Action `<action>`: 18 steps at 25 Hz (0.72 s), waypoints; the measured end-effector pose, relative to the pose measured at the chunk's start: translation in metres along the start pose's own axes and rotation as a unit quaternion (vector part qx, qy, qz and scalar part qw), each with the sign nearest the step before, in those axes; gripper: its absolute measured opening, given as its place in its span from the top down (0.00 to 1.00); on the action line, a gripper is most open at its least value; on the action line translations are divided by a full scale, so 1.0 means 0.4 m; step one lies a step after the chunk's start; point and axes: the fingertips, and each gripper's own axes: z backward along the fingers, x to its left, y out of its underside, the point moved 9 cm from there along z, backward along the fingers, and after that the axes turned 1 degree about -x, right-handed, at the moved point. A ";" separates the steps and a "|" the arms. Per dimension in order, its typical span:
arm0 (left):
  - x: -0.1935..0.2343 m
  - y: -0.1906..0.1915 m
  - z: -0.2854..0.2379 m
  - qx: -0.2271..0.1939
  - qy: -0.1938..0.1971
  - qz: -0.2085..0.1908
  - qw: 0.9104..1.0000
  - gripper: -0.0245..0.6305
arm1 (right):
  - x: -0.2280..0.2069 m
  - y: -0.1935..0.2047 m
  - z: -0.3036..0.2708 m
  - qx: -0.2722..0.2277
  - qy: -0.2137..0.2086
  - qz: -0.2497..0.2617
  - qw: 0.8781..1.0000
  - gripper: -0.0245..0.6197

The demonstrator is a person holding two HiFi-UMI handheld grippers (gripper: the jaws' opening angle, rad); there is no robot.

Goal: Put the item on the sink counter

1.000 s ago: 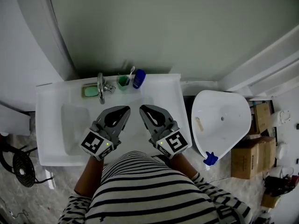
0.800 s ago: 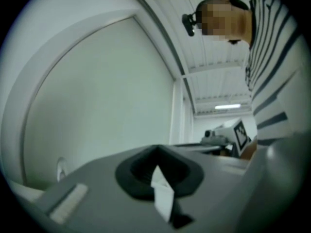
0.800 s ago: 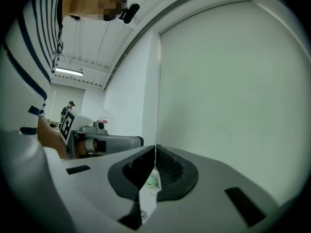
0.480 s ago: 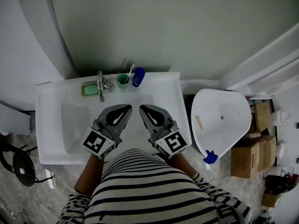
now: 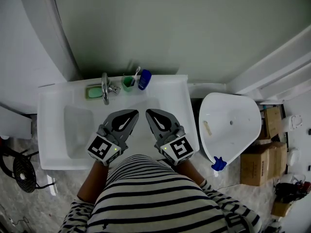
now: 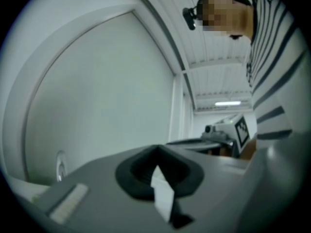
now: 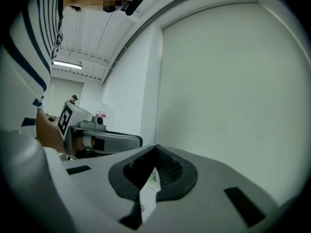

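My left gripper (image 5: 132, 113) and right gripper (image 5: 148, 112) hover side by side over the white sink counter (image 5: 172, 101), tips pointing toward the back wall. Both are shut with nothing between the jaws. At the counter's back edge a blue item (image 5: 144, 79) stands next to a green cup (image 5: 128, 83) that holds a toothbrush. In the left gripper view the shut gripper (image 6: 156, 147) points up at the wall. In the right gripper view the shut gripper (image 7: 156, 147) does the same, and the left gripper (image 7: 95, 139) shows beside it.
A chrome faucet (image 5: 104, 87) and a green soap dish (image 5: 93, 93) sit behind the basin (image 5: 77, 130). A white toilet (image 5: 228, 127) stands right of the counter with a small blue object (image 5: 218, 164) at its front. Cardboard boxes (image 5: 262, 163) lie at far right.
My left gripper has edged slightly to the right. Nothing else has visibly moved.
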 end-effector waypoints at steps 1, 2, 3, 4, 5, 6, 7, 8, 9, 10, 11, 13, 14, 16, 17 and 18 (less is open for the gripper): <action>-0.001 -0.001 0.000 -0.002 0.000 0.000 1.000 0.95 | 0.000 0.000 0.002 -0.001 0.000 -0.001 1.000 0.95; -0.001 -0.003 -0.001 -0.003 0.000 0.000 1.000 0.95 | -0.001 0.000 0.004 -0.002 0.001 -0.002 1.000 0.95; -0.002 -0.004 -0.001 -0.003 0.000 0.001 1.000 0.95 | -0.002 -0.001 0.006 -0.003 0.002 -0.003 1.000 0.95; -0.001 -0.003 -0.001 -0.001 0.000 0.001 1.000 0.95 | -0.002 -0.002 0.006 -0.003 0.002 -0.003 1.000 0.95; -0.001 -0.002 -0.001 0.001 0.000 0.002 1.000 0.95 | -0.002 -0.003 0.007 -0.003 0.002 -0.002 1.000 0.95; -0.002 -0.002 -0.002 -0.001 0.000 0.001 1.000 0.95 | -0.002 -0.002 0.008 -0.003 0.002 -0.001 1.000 0.95; -0.002 -0.004 -0.003 -0.004 0.001 0.001 1.000 0.95 | -0.002 -0.002 0.008 -0.002 0.002 -0.001 1.000 0.95; -0.003 -0.005 -0.004 -0.007 0.002 0.000 1.000 0.95 | -0.001 -0.001 0.009 -0.002 0.002 -0.001 1.000 0.95; -0.003 -0.005 -0.005 -0.007 0.003 0.000 1.000 0.95 | -0.001 -0.001 0.009 -0.001 0.002 -0.001 1.000 0.95; -0.004 -0.004 -0.005 -0.006 0.004 0.000 1.000 0.95 | -0.001 -0.001 0.009 -0.001 0.003 -0.002 1.000 0.95; -0.004 -0.002 -0.004 -0.003 0.004 0.001 1.000 0.95 | -0.001 0.001 0.009 -0.002 0.003 -0.003 1.000 0.95; -0.004 -0.001 -0.003 0.000 0.004 0.001 1.000 0.95 | 0.000 0.003 0.010 -0.002 0.003 -0.005 1.000 0.95; -0.005 -0.002 -0.004 -0.001 0.004 0.000 1.000 0.95 | 0.000 0.002 0.010 -0.001 0.002 -0.005 1.000 0.95; -0.005 -0.004 -0.005 -0.002 0.005 -0.001 1.000 0.95 | 0.000 0.003 0.011 -0.001 0.002 -0.006 1.000 0.95; -0.005 -0.003 -0.005 -0.001 0.005 -0.001 1.000 0.95 | 0.000 0.004 0.011 -0.001 0.001 -0.008 1.000 0.95; -0.005 -0.003 -0.004 0.000 0.005 -0.001 1.000 0.95 | 0.000 0.006 0.012 -0.003 0.000 -0.009 1.000 0.95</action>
